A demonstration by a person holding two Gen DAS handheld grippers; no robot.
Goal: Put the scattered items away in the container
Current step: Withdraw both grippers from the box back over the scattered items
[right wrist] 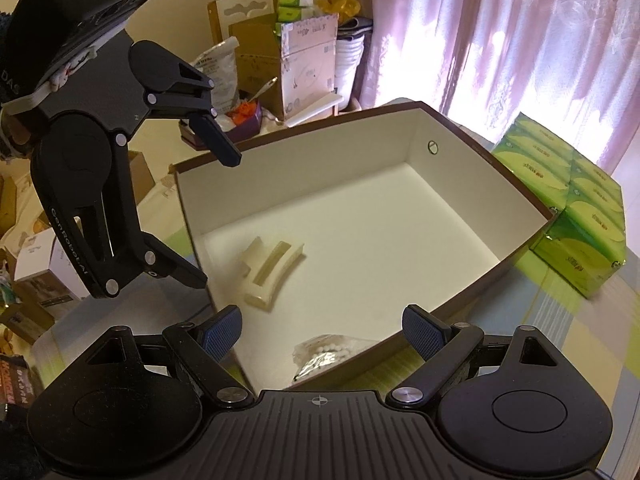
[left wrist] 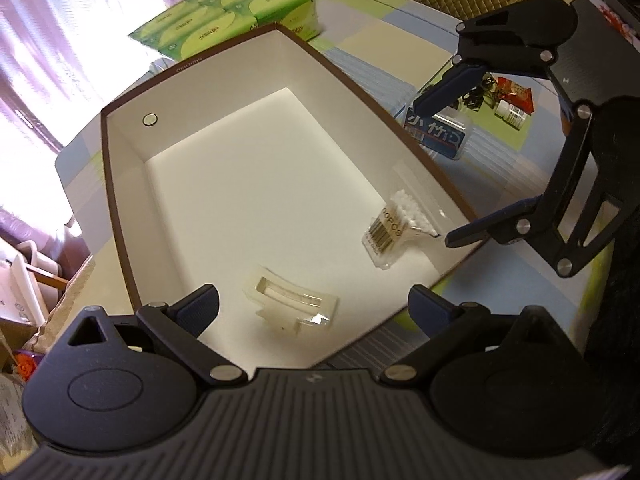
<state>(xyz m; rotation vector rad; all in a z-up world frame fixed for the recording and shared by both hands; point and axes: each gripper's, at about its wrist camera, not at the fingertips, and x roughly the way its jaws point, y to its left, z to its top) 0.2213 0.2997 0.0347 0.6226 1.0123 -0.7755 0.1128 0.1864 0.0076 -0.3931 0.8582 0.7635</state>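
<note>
Box (left wrist: 120, 184) holds clip (left wrist: 292, 308), swab pack (left wrist: 394, 224). Remaining items (left wrist: 500, 98), prob. small bottles, lie nearer right gripper (left wrist: 434, 172); both grippers released, empty.

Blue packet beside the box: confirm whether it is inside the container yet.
No, the blue packet lies on the table outside the box, beyond its brown rim.

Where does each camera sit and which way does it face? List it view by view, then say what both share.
Left wrist: rides on the left gripper, looks down into the box at the hair clip and cotton swabs; right gripper shows, open.
Right wrist: rides on the right gripper, faces the box from the opposite side; left gripper shows, open.
Shared: box, clip, swabs, green tissue packs.
</note>
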